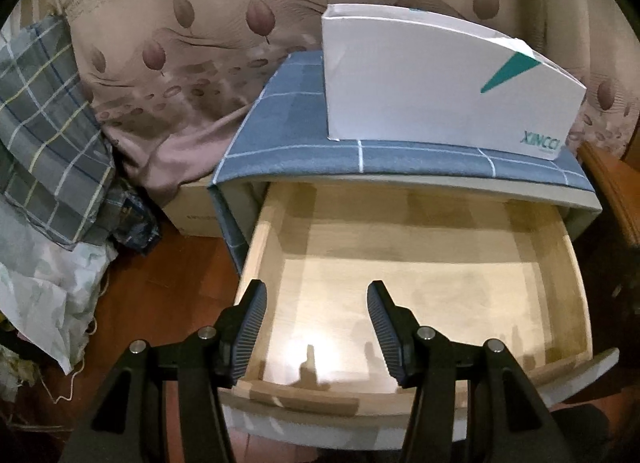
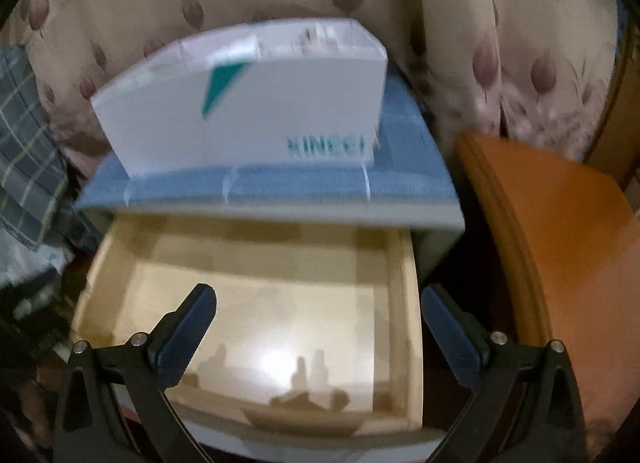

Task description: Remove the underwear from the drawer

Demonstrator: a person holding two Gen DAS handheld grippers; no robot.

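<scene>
The left gripper [image 1: 316,295] hangs with its jaws apart and nothing between them, above the near left part of the pulled-out drawer [image 1: 420,263]. Beyond and below the jaws lies only the drawer's pale wooden bottom, lit bright near the front rail; no underwear shows in it from this side. The right gripper [image 2: 318,303] is spread wider, also holding nothing, its right finger past the drawer's [image 2: 256,303] right wall; this view is blurred, but the drawer bottom again looks bare.

Further ahead of both pairs of jaws, a blue checked cloth [image 1: 288,135] covers the cabinet top, and a white box [image 1: 440,95] with a teal mark stands on it. Behind that hangs a beige leaf-print curtain [image 1: 180,43].

Only the left view shows, off to the left of the jaws, a plaid fabric bundle [image 1: 44,123] and a cardboard carton [image 1: 196,207] on the floor. Only the right view shows fully the orange wooden surface [image 2: 560,243] right of the jaws.
</scene>
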